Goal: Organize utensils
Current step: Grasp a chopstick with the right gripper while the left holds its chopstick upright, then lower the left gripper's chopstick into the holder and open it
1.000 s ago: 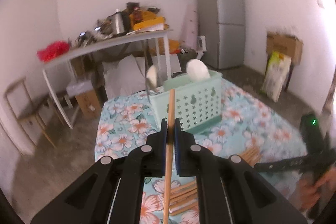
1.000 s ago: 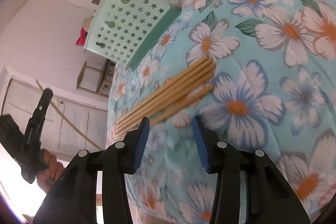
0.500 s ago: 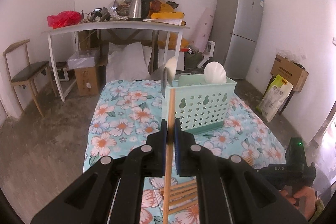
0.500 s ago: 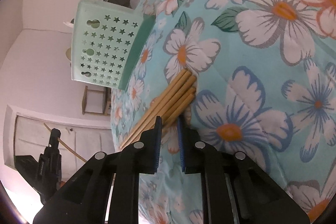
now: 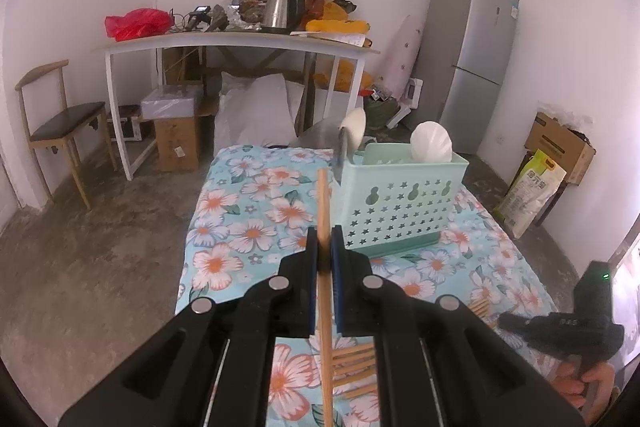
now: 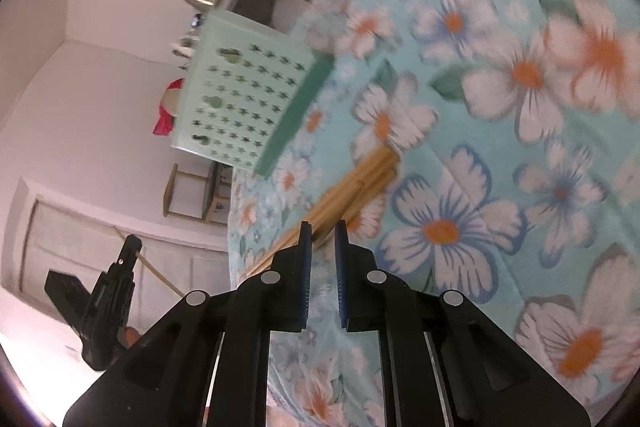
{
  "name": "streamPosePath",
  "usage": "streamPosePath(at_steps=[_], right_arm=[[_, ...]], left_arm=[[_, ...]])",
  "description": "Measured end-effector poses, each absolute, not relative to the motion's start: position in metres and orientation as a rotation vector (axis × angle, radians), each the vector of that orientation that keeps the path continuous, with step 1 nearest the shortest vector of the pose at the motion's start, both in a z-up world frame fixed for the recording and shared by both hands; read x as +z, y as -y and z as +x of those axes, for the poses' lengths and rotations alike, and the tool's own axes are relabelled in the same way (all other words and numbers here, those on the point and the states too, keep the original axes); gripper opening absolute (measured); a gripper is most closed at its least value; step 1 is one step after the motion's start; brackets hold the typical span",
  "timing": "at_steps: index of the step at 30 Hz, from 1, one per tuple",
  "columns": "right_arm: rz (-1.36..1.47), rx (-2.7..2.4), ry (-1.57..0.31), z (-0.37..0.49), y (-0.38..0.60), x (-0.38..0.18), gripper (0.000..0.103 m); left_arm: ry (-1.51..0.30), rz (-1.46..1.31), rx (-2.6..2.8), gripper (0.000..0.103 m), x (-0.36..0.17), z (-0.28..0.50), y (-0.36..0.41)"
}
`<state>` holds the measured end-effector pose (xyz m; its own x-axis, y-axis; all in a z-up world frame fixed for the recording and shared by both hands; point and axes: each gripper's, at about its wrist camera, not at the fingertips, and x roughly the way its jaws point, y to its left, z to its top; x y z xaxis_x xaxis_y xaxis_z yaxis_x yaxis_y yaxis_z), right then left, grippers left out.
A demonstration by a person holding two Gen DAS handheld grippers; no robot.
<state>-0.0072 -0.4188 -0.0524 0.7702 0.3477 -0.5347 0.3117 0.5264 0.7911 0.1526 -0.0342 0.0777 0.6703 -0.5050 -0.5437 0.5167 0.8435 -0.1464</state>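
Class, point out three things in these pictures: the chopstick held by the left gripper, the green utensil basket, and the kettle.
chopstick (image 5: 322,203): left wrist view, shaft above the jaws.
green utensil basket (image 5: 396,211): left wrist view, star-patterned front wall.
kettle (image 5: 280,9): left wrist view, steel body.

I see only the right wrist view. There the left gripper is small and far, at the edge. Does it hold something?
Observer: Yes. In the left wrist view the left gripper is shut on one wooden chopstick, which points up toward the basket.
Operator: Are there utensils inside the basket?
Observer: Two white spoons stand in it, with what looks like a metal blade at its left end.
Operator: And chopsticks inside it?
Observer: None that I can see. The other chopsticks lie on the floral cloth, below the left gripper.
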Motion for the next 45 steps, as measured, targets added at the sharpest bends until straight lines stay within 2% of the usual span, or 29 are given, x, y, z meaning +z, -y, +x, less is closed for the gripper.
streamPosePath(at_steps=[7, 16, 45], right_arm=[[0.853, 0.04, -0.611, -0.013, 0.411, 0.0, 0.006], [0.76, 0.081, -0.528, -0.013, 0.407, 0.034, 0.004], [0.737, 0.135, -0.446, -0.022, 0.411, 0.063, 0.004]], left_arm=[[-0.631, 0.011, -0.586, 0.006, 0.082, 0.153, 0.026], [-0.614, -0.02, -0.599, 0.005, 0.095, 0.146, 0.021], [-0.574, -0.014, -0.62, 0.005, 0.112, 0.138, 0.03]])
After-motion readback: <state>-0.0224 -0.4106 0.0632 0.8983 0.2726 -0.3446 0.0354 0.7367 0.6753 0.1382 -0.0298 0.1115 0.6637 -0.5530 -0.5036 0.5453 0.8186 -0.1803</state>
